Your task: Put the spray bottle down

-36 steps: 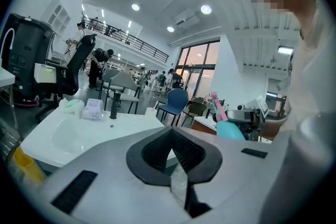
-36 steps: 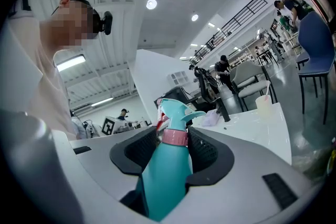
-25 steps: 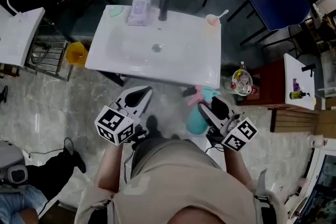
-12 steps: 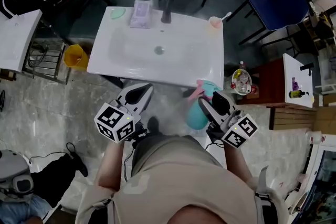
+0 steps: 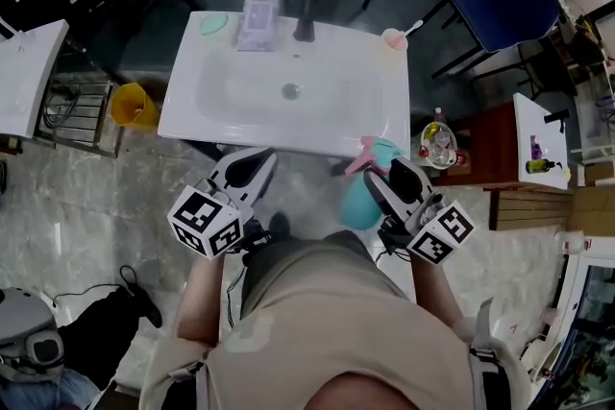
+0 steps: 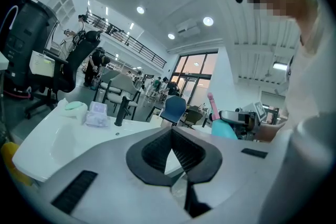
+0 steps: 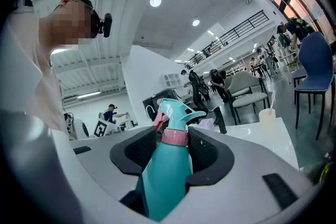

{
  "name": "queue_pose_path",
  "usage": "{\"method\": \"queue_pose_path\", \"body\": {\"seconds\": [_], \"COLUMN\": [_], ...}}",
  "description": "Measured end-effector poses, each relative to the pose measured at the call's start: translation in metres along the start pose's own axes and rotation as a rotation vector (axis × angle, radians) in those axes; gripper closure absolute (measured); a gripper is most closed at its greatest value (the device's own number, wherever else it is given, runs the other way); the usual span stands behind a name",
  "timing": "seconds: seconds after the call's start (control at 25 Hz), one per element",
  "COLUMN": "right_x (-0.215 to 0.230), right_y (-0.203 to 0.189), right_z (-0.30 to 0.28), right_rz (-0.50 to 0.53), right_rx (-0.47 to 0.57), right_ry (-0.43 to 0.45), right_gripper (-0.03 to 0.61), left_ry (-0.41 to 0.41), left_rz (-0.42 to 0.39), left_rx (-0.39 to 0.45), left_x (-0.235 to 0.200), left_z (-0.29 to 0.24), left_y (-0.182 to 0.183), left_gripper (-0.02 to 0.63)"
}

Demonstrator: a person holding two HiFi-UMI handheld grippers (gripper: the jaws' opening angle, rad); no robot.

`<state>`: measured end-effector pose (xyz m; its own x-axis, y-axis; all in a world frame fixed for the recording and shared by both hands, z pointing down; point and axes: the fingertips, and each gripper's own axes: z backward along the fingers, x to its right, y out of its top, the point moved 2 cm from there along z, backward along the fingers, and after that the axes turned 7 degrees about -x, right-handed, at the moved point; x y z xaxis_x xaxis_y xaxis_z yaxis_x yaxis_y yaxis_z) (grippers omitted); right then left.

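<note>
The teal spray bottle [image 5: 359, 205] with a pink trigger and collar stands upright in my right gripper [image 5: 377, 185], whose jaws are shut on its neck. In the right gripper view the spray bottle [image 7: 167, 178] fills the gap between the black pads [image 7: 206, 150] of my right gripper [image 7: 174, 138]. Its head reaches the front right corner of the white sink basin [image 5: 192, 115]. My left gripper [image 5: 265, 156] hovers just before the sink's front edge, shut and holding nothing. From my left gripper [image 6: 171, 138], the spray bottle [image 6: 222, 128] shows at the right.
On the sink's back rim stand a black faucet [image 5: 305, 22], a purple packet [image 5: 255, 22], a green soap dish [image 5: 212, 22] and a pink cup [image 5: 391, 37]. A yellow bin [image 5: 135, 101] sits to the left, and a red side table [image 5: 485, 154] with a bottle to the right.
Both grippers have moved a little forward toward the sink. The spray bottle's head now overlaps the sink's front right corner.
</note>
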<state>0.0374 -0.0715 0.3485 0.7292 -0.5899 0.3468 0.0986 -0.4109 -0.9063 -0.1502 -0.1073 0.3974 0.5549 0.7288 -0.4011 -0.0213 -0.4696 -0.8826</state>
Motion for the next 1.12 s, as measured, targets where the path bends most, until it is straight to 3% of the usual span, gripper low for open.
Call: {"method": "queue_pose_path", "body": {"seconds": [0.44, 1.12], "right_x": [0.004, 0.023], "right_y": [-0.001, 0.005], "right_z": [-0.004, -0.005], "right_rz": [-0.013, 0.06], "right_rx": [0.009, 0.019], "right_ry": [-0.028, -0.072], "right_gripper": [0.385, 0.385], "left_ry": [-0.008, -0.016], "left_rz": [-0.019, -0.025], "left_rx": [-0.014, -0.05], "left_x": [-0.01, 0.002], "left_z": [-0.002, -0.018], "left_y": [0.004, 0.003], "left_gripper": [0.609, 0.609]}}
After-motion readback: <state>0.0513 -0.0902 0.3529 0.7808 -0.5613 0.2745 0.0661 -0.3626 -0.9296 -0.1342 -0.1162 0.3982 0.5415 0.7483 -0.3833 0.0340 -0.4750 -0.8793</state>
